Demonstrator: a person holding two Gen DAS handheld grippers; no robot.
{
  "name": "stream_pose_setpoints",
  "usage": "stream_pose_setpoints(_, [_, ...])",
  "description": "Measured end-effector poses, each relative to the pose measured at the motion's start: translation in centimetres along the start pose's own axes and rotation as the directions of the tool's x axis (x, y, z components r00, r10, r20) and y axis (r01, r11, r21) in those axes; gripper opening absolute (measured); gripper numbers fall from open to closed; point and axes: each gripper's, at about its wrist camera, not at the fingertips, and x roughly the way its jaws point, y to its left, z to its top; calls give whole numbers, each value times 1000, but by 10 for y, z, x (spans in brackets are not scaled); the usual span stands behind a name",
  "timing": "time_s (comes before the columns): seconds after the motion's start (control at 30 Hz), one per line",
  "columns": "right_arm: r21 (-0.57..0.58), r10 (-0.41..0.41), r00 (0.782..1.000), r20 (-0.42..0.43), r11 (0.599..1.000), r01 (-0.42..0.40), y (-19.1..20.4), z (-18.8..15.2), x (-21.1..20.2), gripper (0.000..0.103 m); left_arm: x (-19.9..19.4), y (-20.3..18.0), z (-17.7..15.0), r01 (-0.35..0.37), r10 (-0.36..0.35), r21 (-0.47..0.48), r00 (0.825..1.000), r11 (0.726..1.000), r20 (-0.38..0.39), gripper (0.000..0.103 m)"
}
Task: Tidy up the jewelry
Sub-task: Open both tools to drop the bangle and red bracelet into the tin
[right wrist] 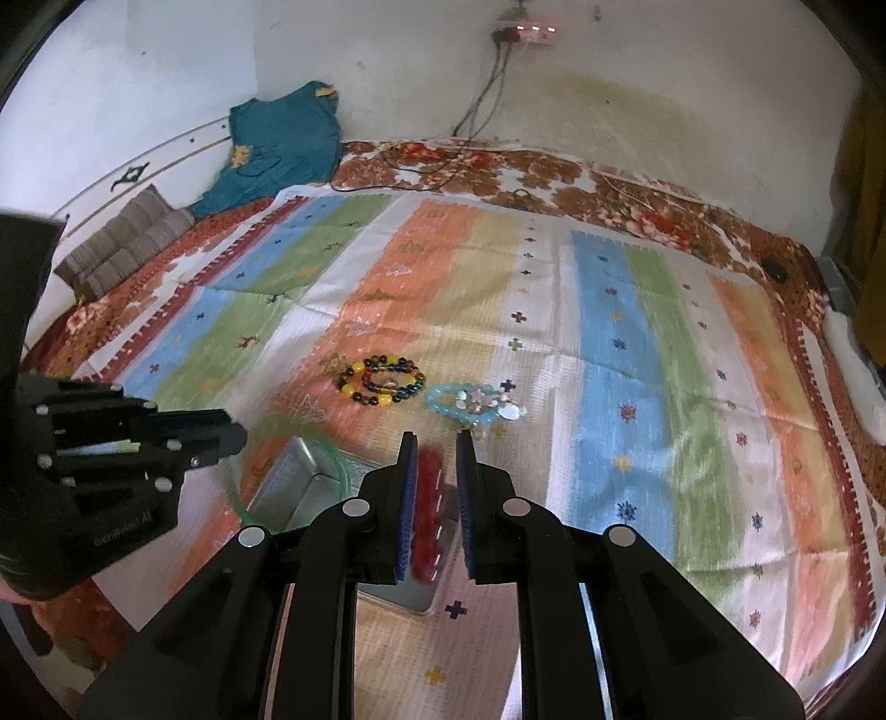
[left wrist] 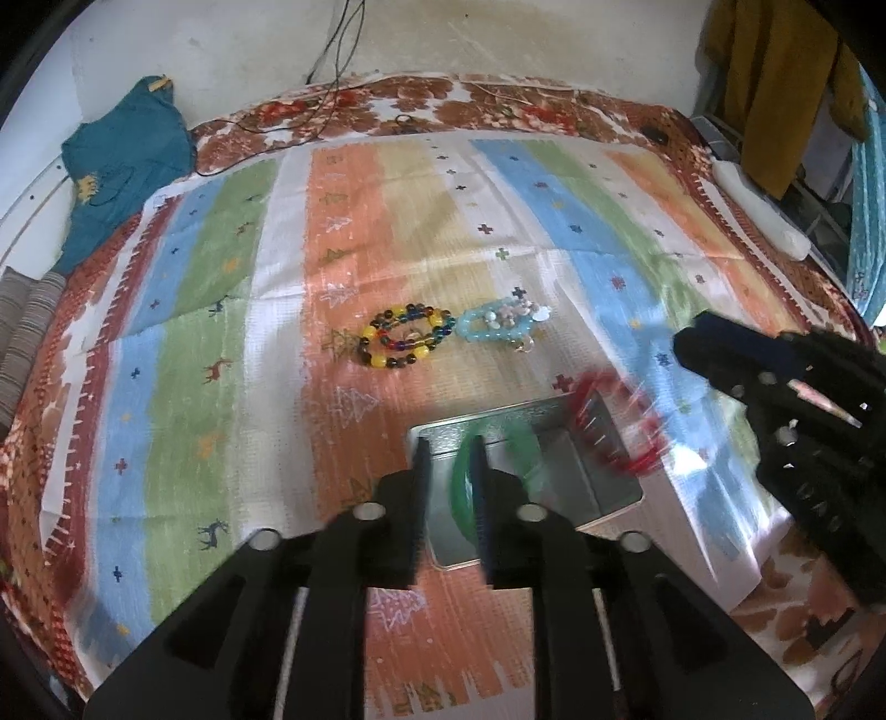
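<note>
Your left gripper (left wrist: 451,443) parted around green bangle (left wrist: 462,498) | right gripper (right wrist: 437,437) parted, red bangle (right wrist: 429,498) between | tin (left wrist: 603,471) beneath | bead bracelets (left wrist: 404,335) at 12 o'clock | striped cloth (left wrist: 221,332), white wall (left wrist: 249,44)

The tin (left wrist: 598,476) sits on the mat (left wrist: 387,232) spread over the bed (left wrist: 498,99). Beyond the tin lie two bracelets: the beaded bracelet (left wrist: 401,336) left, the charm bracelet (left wrist: 498,324) touching its right

Four bracelets: multicoloured bead bracelet (left wrist: 403,337) and pale blue bracelet (left wrist: 498,325) just beyond metal tin (left wrist: 620,476); green bangle (left wrist: 462,487) and red bracelet (right wrist: 427,515) over tin. One tin. Two tools: left tool (left wrist: 451,471), right tool (right wrist: 437,471).
</note>
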Motion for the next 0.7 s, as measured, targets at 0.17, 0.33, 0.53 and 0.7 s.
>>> stream_pose_setpoints(0.17, [22,-23,999,-37,999,24,-10,-4,8,34,-3,8,0,-12,12,-32,1000,999,4,21])
stream_pose_setpoints(0.33, [31,-26,998,-62,999,28,-13,-4,16,38,0,13,2,-24,23,-50,1000,998,-6,27])
stream_pose_setpoints(0.53, [33,-27,995,-99,999,31,-17,-3,30,49,3,17,6,-13,13,-68,1000,998,-9,46])
stream_pose_setpoints(0.7, [39,-35,993,-116,998,40,-20,3,41,51,11,19,11,-26,24,-69,1000,997,-19,47])
